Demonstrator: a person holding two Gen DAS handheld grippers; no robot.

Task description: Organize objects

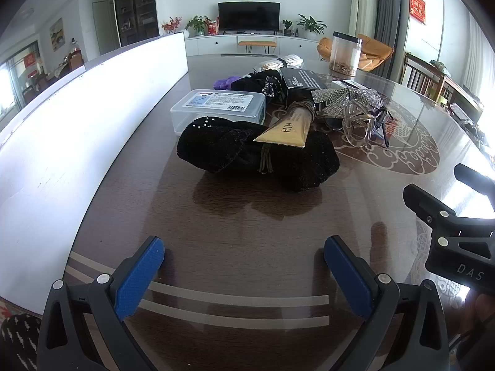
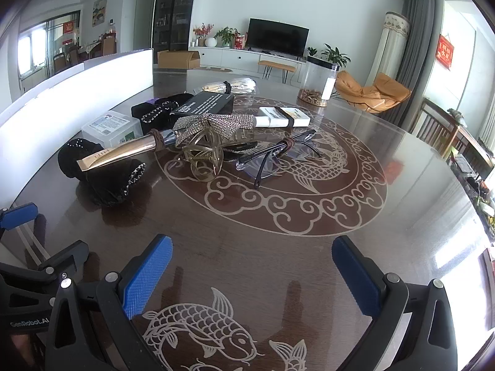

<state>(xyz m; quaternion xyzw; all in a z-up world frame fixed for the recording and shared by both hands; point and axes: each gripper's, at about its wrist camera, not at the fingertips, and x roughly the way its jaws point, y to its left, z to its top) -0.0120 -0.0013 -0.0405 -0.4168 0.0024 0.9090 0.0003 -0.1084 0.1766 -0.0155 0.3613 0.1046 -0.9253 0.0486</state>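
A pile of small objects lies on the dark table. A black headband (image 1: 256, 151) (image 2: 102, 179) lies nearest, with a gold tube (image 1: 290, 126) (image 2: 123, 151) across it. Behind are a clear plastic box (image 1: 216, 108) (image 2: 108, 126), a rhinestone bow (image 1: 346, 97) (image 2: 213, 125), a clear hair claw (image 1: 359, 123) (image 2: 202, 157), glasses (image 2: 278, 157), a black box (image 1: 301, 82) (image 2: 204, 105) and a white box (image 2: 284, 117). My left gripper (image 1: 244, 266) is open and empty, short of the headband. My right gripper (image 2: 252, 266) is open and empty, short of the glasses.
A white box wall (image 1: 77, 117) (image 2: 71, 99) runs along the table's left side. A clear jar (image 1: 345, 52) (image 2: 318, 83) stands at the far edge. The right gripper's body (image 1: 448, 228) shows at the right of the left wrist view.
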